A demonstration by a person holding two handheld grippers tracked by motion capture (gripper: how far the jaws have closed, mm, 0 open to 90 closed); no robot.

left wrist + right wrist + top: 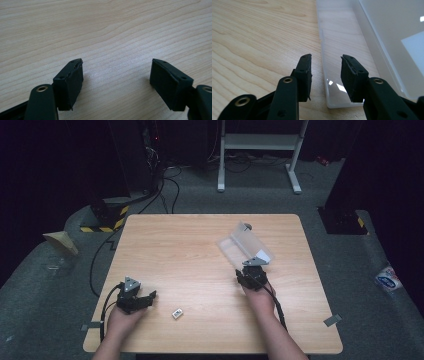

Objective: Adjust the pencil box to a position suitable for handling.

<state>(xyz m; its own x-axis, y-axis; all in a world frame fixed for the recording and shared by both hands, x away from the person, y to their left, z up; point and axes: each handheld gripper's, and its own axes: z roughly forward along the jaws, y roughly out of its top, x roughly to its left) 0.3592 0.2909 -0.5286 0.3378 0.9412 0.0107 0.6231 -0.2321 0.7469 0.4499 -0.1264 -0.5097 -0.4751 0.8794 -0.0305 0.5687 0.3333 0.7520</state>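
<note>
A clear plastic box (235,251) lies on the wooden table (200,240) with its lid (252,242) swung up and back. My right gripper (251,274) sits at the box's near end. In the right gripper view it (325,65) is open, the jaws straddling the near left wall of the box (337,72); the raised lid (397,37) stands at the right. My left gripper (145,299) rests low at the table's front left. Its jaws are wide open (116,72) over bare wood, holding nothing. A small white piece (177,313) lies between the two hands.
A dark round object (247,226) sits just behind the box. Beyond the table are a white stand (260,150), cables (170,185) and a yellow-black striped base (107,220) on grey carpet. A wooden wedge (61,241) lies at the left.
</note>
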